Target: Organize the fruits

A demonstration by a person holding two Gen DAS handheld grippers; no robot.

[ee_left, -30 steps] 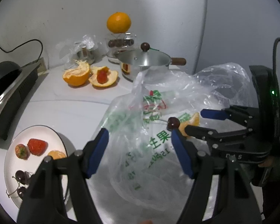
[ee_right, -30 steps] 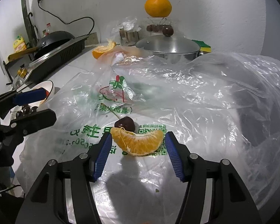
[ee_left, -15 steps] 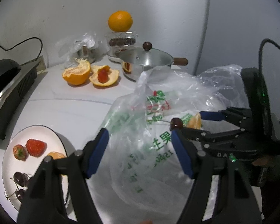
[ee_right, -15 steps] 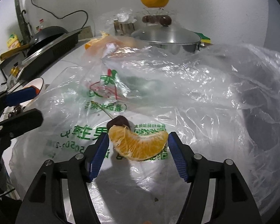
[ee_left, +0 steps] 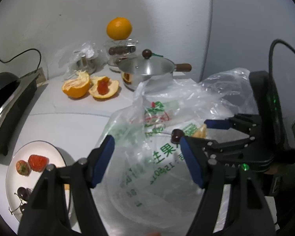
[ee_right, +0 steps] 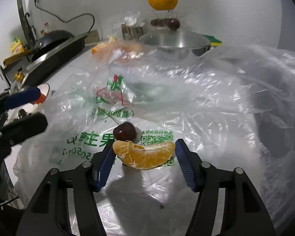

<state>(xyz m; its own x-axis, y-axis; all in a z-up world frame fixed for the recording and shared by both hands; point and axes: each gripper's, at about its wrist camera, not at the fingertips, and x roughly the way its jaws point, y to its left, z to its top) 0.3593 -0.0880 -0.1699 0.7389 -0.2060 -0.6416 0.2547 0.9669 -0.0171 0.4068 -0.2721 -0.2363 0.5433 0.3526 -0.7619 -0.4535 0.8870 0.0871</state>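
Note:
An orange segment (ee_right: 145,156) sits between the blue pads of my right gripper (ee_right: 143,147). Its ends touch both pads, and the jaws are closing on it just above a crumpled clear plastic bag (ee_right: 196,98). A dark cherry (ee_right: 124,130) with a stem lies on the bag right behind the segment. In the left wrist view the right gripper (ee_left: 194,131) holds the segment (ee_left: 201,132) beside the cherry (ee_left: 177,135). My left gripper (ee_left: 146,143) hovers open over the bag (ee_left: 147,157) with nothing gripped. A white plate (ee_left: 39,142) at lower left carries strawberries (ee_left: 38,162) and cherries (ee_left: 23,193).
At the back stand a steel pot (ee_left: 147,70) with a lid, a whole orange (ee_left: 119,28) on a glass jar, and opened orange peel halves (ee_left: 76,86). A black cooker (ee_left: 5,98) lines the left edge. The bag covers most of the right counter.
The right gripper's jaws widened slightly around the orange segment, then narrowed again. The segment and the cherry stay where they were. The left gripper has hardly moved.

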